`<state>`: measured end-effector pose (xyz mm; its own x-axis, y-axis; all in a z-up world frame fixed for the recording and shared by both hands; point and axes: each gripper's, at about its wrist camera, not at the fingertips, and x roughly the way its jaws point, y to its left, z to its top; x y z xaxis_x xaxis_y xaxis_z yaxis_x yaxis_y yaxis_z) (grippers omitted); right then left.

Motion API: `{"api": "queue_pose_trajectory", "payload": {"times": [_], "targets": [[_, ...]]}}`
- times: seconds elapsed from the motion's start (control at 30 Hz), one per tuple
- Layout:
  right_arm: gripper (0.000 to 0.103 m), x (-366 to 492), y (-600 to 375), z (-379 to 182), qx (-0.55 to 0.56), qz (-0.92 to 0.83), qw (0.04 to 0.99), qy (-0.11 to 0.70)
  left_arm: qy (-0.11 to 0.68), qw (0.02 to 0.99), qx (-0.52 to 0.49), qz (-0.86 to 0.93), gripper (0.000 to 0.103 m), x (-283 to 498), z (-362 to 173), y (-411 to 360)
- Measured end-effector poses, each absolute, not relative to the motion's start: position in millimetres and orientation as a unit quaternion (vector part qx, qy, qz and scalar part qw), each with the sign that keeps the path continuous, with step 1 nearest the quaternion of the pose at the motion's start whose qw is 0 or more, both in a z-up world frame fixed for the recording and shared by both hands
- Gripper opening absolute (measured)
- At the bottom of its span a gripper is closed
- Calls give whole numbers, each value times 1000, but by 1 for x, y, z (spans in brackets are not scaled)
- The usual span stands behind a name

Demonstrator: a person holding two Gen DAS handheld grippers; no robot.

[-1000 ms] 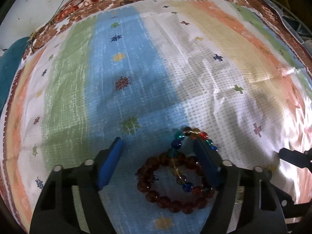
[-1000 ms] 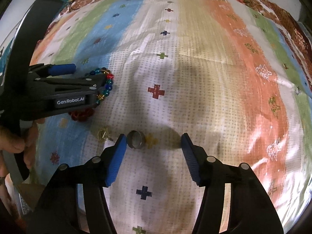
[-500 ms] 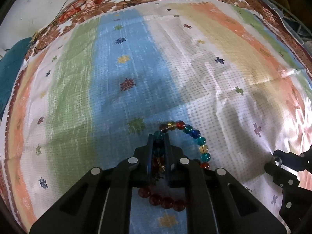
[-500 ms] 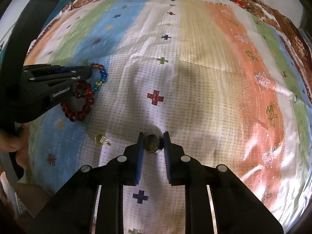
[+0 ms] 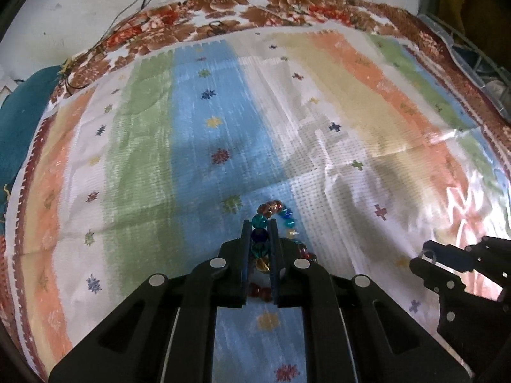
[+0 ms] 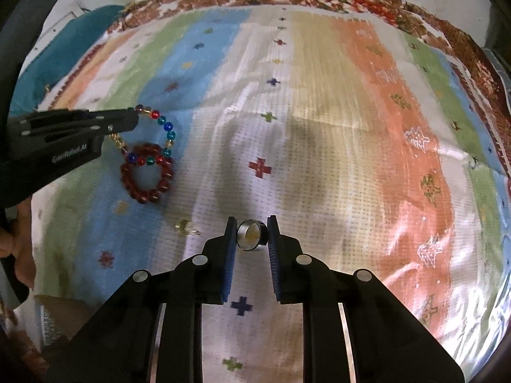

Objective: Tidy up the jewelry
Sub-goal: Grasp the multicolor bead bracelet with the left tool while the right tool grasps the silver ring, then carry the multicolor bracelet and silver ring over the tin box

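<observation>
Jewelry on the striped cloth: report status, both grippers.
Left gripper shut on multicolour bead bracelet. Right gripper shut on metal ring. Dark red bracelet and small gold piece lie loose on cloth. Nothing blocking.

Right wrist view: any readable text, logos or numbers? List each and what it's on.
"GenRobot.AI": white lettering on the black side of the left gripper, slightly blurred but readable.
No other text in either view. The marks on the striped cloth are woven crosses and stars, not letters. No writing shows on the silver ring in the right gripper.
</observation>
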<state>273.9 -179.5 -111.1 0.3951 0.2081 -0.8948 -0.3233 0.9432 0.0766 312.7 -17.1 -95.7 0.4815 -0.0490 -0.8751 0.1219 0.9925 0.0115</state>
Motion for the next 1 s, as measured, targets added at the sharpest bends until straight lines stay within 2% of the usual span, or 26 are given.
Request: {"api": "queue_pose_trajectory", "payload": {"times": [0.63,1.0], "targets": [[20,230,-182,-57,-35,211,851,480,450,883,-7,-135,9,226,-45,-1],[20,208,-177,-43,-43,220,856,466,435,889,-11,-140,9,180,-37,10]]}}
